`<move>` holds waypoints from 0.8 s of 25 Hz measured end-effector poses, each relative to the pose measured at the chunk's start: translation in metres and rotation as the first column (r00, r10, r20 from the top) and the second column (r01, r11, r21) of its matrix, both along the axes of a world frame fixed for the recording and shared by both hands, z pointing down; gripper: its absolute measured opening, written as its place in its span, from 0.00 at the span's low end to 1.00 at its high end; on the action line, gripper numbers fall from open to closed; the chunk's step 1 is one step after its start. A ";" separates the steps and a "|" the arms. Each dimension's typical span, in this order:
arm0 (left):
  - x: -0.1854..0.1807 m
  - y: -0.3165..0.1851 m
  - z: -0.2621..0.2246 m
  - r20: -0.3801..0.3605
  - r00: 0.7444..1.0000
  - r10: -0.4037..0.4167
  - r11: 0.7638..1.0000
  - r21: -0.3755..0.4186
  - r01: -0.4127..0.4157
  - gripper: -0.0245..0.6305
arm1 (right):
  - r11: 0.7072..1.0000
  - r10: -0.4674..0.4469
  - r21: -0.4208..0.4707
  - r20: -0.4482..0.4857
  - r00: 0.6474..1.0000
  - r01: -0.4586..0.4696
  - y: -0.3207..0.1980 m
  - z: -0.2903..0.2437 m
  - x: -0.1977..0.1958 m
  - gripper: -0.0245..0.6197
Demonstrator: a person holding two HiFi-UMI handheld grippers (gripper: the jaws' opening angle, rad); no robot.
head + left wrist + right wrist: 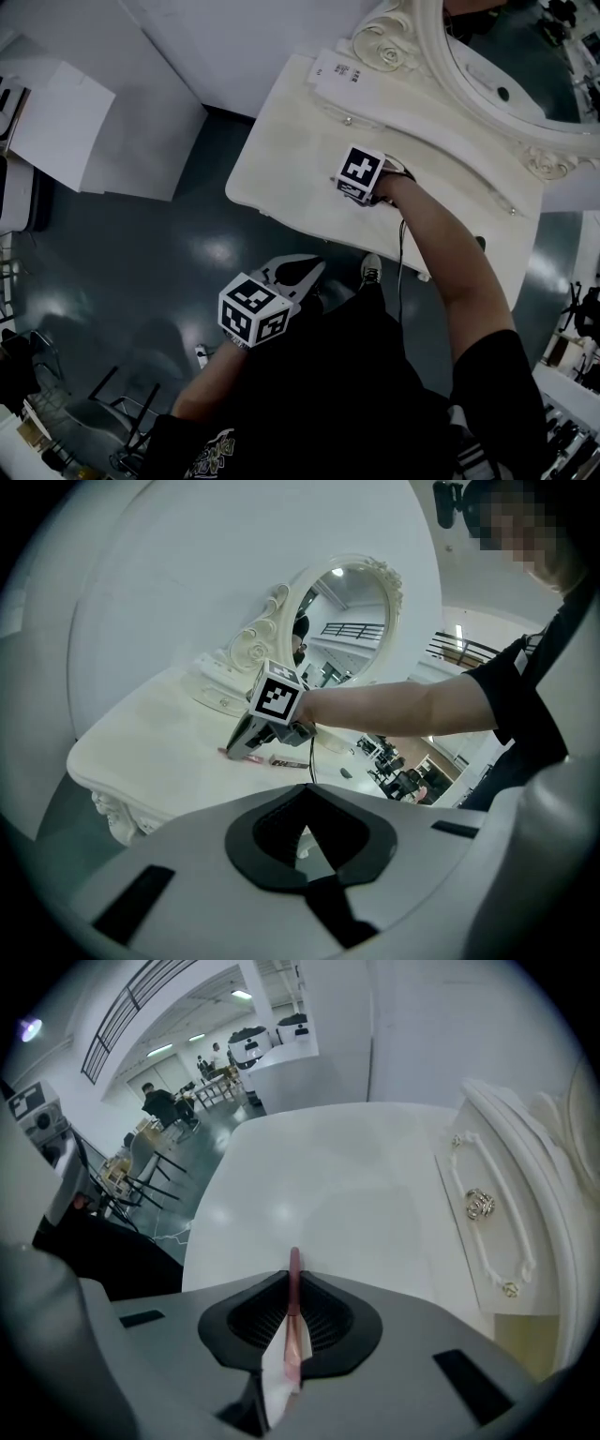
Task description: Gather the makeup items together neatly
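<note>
My right gripper [293, 1277] is shut on a thin pink makeup pencil [294, 1265], whose tip sticks out past the jaws above the white vanity table [319, 1204]. In the left gripper view the right gripper [242, 746] reaches down to the tabletop, and a slim white and dark-red stick [287, 760] lies beside it. In the head view the right gripper's marker cube [361, 173] hides its jaws. My left gripper [305, 787] is shut with nothing in it, and it hangs over the floor just off the table's front edge [309, 272].
An ornate oval mirror [497, 56] and a low drawer unit with metal knobs [483, 1204] stand along the table's back. A small dark object [346, 773] lies on the table to the right. White boxes [56, 112] stand on the floor at the left.
</note>
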State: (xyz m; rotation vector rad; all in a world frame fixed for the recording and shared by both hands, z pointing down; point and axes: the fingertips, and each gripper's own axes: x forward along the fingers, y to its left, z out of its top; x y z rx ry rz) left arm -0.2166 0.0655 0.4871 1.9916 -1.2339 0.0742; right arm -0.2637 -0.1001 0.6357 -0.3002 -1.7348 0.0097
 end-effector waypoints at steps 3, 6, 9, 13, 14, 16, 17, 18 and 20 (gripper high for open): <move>0.002 0.003 0.002 -0.006 1.000 -0.002 1.000 -0.009 0.002 0.05 | 1.000 0.007 -0.015 0.016 1.000 -0.007 0.000 -0.001 0.000 0.13; 0.002 0.005 0.003 -0.006 1.000 -0.006 1.000 -0.013 0.006 0.05 | 1.000 -0.015 -0.009 0.018 1.000 0.015 0.001 -0.001 0.000 0.13; 0.003 0.007 0.005 -0.003 1.000 -0.003 1.000 -0.018 0.003 0.05 | 1.000 -0.013 -0.010 0.033 0.999 0.013 0.000 -0.001 0.000 0.13; 0.007 0.011 0.005 -0.002 1.000 0.005 1.000 -0.020 -0.005 0.05 | 1.000 -0.022 -0.021 0.060 0.998 0.023 0.004 -0.002 0.002 0.13; 0.008 0.012 0.004 -0.001 1.000 0.008 1.000 -0.018 -0.008 0.05 | 0.999 -0.027 -0.021 0.068 0.997 0.029 0.006 -0.003 0.002 0.17; 0.009 0.013 0.002 0.002 1.000 0.017 1.000 -0.013 -0.017 0.05 | 1.000 -0.031 -0.004 0.098 0.995 0.031 0.005 -0.009 0.002 0.25; 0.009 0.013 0.001 0.003 1.000 0.023 1.000 -0.010 -0.023 0.05 | 1.000 -0.026 0.014 0.126 0.992 0.025 0.003 -0.016 0.000 0.25; 0.010 0.014 0.000 0.004 1.000 0.029 1.000 -0.007 -0.029 0.05 | 0.999 -0.017 0.032 0.163 0.987 0.012 0.000 -0.025 -0.002 0.25; 0.013 0.015 -0.003 0.005 0.999 0.046 0.999 -0.001 -0.046 0.05 | 0.998 0.014 0.055 0.268 0.963 -0.030 -0.004 -0.055 -0.006 0.25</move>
